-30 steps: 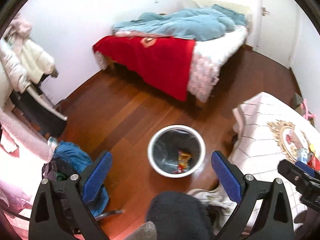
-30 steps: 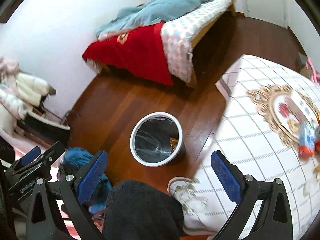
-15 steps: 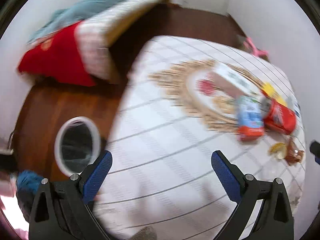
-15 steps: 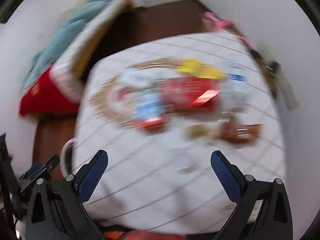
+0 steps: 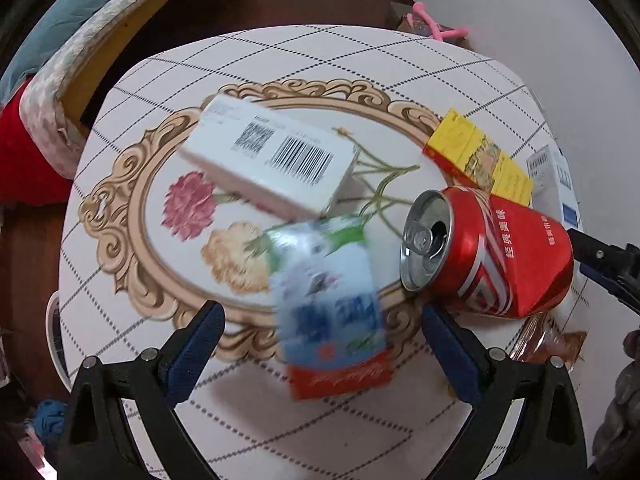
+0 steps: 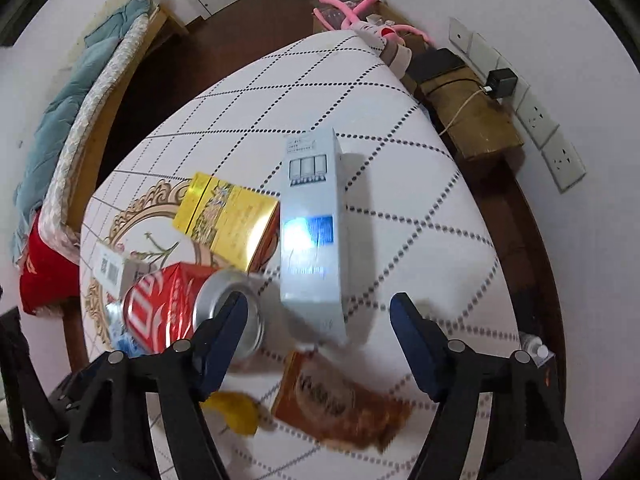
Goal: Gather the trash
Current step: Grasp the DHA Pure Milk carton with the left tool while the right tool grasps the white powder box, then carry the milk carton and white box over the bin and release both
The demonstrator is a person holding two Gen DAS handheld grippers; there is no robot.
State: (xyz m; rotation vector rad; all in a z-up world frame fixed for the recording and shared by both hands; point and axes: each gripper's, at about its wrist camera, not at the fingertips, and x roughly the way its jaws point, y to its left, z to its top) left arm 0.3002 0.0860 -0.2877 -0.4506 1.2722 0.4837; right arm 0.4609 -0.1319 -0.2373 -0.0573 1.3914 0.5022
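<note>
Several pieces of trash scattered over a white table [image 5: 168, 80] with a dotted diamond grid and a gold-framed flower motif. Nearest the left gripper [image 5: 322, 350], jaws spread wide and empty: a blurred blue-and-white milk carton [image 5: 330, 300] with a red base, lying flat between the blue pads. Just right of it, a red soda can [image 5: 492, 256] on its side, dented, pull-tab end open and facing left. Beyond, a white box [image 5: 268, 160] printed with a QR code and barcode, lying on the flower motif. Farther right, a yellow-and-red box [image 5: 476, 156], and past that at the table edge a pale blue-and-white box [image 5: 556, 176].

From the right wrist view, right gripper [image 6: 318, 326] likewise wide open, holding nothing, hovering over the near end of the pale blue-and-white box [image 6: 312, 232], which lies flat and lengthwise. Left of it the yellow-and-red box [image 6: 228, 220], then the red soda can [image 6: 176, 308], its silver end close by the left pad. Below the fingers, a crumpled brown snack wrapper [image 6: 340, 404] and a yellow scrap [image 6: 236, 412], both blurred.
</note>
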